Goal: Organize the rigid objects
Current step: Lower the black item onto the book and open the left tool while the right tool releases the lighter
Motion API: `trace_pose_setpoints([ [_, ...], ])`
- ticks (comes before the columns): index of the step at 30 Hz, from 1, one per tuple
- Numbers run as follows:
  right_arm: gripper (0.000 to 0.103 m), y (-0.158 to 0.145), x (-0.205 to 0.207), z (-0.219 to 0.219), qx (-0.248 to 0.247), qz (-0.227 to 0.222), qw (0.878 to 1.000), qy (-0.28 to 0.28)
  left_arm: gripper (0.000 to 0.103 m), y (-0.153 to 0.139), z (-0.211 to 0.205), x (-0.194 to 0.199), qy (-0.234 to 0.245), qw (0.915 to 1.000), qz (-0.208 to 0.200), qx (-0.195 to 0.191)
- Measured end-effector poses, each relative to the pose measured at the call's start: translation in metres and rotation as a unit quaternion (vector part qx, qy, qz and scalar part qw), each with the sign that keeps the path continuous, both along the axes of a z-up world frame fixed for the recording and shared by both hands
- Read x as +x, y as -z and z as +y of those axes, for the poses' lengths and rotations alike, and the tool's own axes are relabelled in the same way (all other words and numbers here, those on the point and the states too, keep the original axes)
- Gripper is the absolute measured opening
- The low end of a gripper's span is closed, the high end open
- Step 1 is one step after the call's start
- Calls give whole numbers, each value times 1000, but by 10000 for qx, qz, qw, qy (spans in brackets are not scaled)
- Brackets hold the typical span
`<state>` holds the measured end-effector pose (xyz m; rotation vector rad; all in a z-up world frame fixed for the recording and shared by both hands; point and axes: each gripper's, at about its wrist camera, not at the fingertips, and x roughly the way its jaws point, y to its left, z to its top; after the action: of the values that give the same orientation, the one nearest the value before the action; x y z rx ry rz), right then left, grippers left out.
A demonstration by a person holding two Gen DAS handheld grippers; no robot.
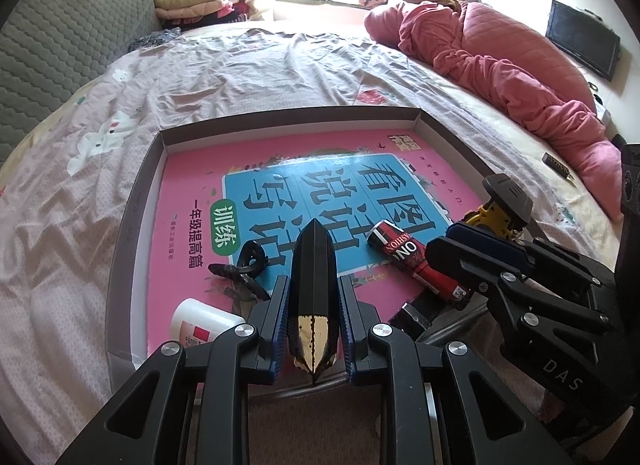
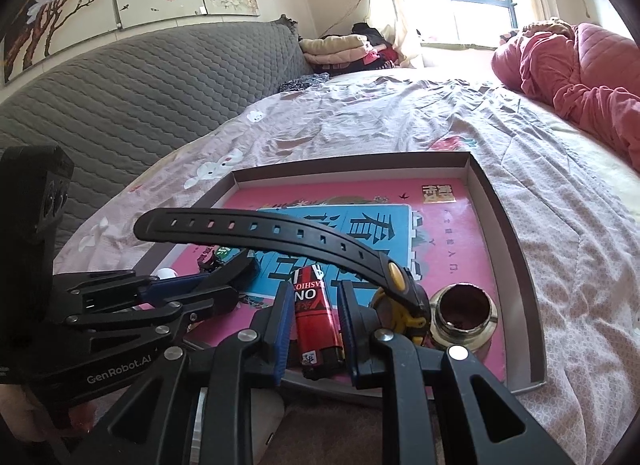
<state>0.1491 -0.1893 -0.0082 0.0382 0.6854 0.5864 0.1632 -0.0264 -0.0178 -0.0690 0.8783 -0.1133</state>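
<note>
A shallow grey tray [image 1: 132, 205] with a pink book cover inside lies on the bed. My left gripper [image 1: 314, 297] brackets a black and gold faceted stick [image 1: 314, 289] that rests on the tray; a slim gap shows on each side. My right gripper [image 2: 312, 301] brackets a red lighter [image 2: 318, 321], also seen in the left wrist view [image 1: 412, 263], with a small gap each side. A black and yellow watch [image 2: 400, 289] with its strap raised lies beside the right gripper.
In the tray lie a white bottle [image 1: 200, 323], a black hair clip [image 1: 240, 269] and a brass ring fitting [image 2: 464, 313]. A pink quilt [image 1: 500, 61] is heaped at the right. A grey headboard [image 2: 140, 93] stands at the left.
</note>
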Motion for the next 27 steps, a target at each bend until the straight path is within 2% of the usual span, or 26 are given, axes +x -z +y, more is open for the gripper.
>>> trace_pose_setpoints([
  [9,22,-1,-3,2,-30,-66,10000,-50,23,-1,1,-5,-15,10000,79,-55],
  [13,36,-2,-3,1,-14,-89,10000,-31,23,-1,1,-5,-12,9999,72,-74],
  [21,38,-3,-4,1,-17,-140,9999,-18,23,-3,1,-8,-31,9999,67,-81],
  [25,46,-4,-7,1,-31,-214,9997,-60,23,-3,2,-10,-36,9999,70,-92],
  [27,47,-5,-9,2,-67,-242,9997,-59,24,-4,2,-10,-32,9999,66,-91],
])
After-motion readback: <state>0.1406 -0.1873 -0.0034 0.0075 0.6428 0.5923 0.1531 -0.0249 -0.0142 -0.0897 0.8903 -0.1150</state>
